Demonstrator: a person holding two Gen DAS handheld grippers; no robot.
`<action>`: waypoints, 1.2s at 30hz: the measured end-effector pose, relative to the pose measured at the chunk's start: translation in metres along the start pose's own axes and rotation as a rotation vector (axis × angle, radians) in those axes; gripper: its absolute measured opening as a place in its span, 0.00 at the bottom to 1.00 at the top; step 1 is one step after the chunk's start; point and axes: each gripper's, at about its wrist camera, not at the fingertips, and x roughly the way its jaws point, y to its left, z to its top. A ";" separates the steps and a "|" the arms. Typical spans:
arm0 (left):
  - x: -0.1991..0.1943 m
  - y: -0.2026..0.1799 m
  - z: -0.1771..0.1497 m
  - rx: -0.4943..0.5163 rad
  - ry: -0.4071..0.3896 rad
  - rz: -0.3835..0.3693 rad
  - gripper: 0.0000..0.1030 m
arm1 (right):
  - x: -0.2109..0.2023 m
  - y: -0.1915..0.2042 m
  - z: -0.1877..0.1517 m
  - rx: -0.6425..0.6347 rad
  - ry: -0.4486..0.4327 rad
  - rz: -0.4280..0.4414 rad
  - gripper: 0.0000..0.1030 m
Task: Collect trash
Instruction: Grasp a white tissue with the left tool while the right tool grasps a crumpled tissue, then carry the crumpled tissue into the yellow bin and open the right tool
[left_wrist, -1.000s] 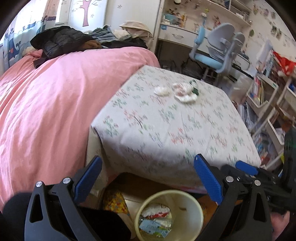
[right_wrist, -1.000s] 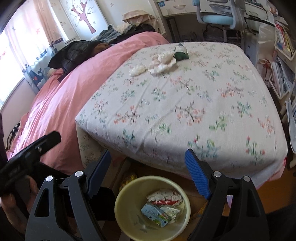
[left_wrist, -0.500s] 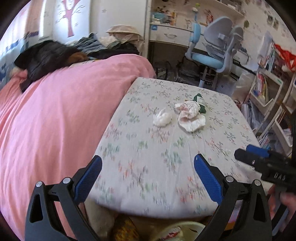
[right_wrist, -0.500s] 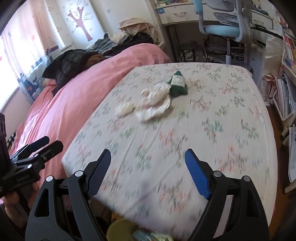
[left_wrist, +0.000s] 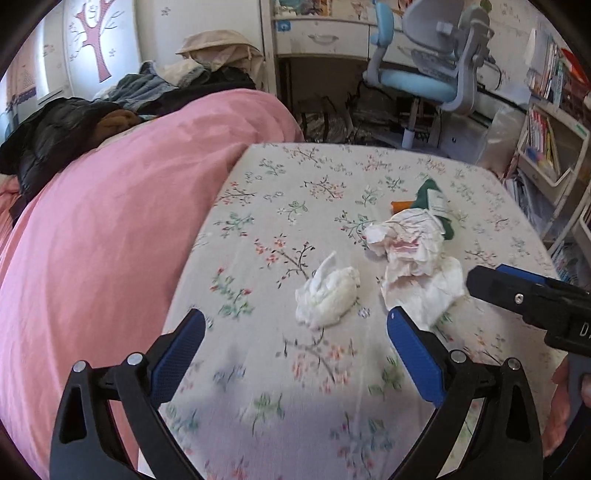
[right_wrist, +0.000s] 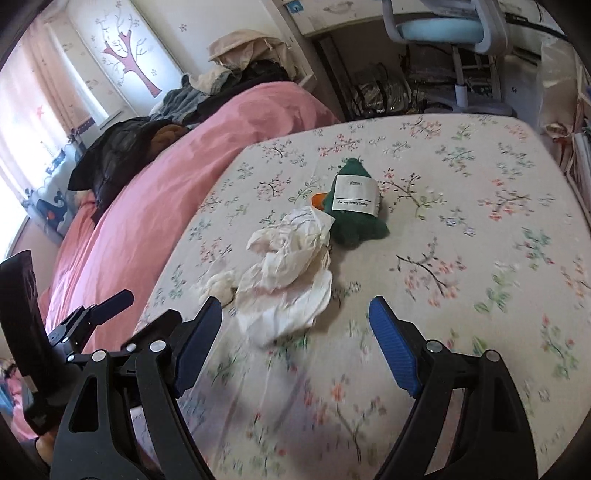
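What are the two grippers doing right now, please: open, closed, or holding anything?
Left gripper: open, holding nothing, fingers apart above the small tissue wad.
Right gripper: open, holding nothing, near the large crumpled tissue.

Crumpled tissue (right_wrist: 286, 273) lies before the right gripper's (right_wrist: 295, 325) parted jaws.

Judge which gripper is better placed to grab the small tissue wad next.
Left, probably. The small wad lies just ahead between the open left gripper fingers. From the right gripper, also open, it sits off to the left, partly behind the big crumpled paper.
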 end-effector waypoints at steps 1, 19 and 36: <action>0.005 0.000 0.002 0.004 0.010 -0.001 0.92 | 0.007 -0.001 0.004 0.002 0.004 0.005 0.76; 0.040 -0.014 0.005 0.076 0.113 -0.077 0.37 | 0.052 -0.008 0.029 0.031 0.035 0.083 0.23; -0.005 -0.014 0.010 0.092 0.005 -0.096 0.25 | -0.004 0.015 0.012 -0.030 -0.041 0.109 0.22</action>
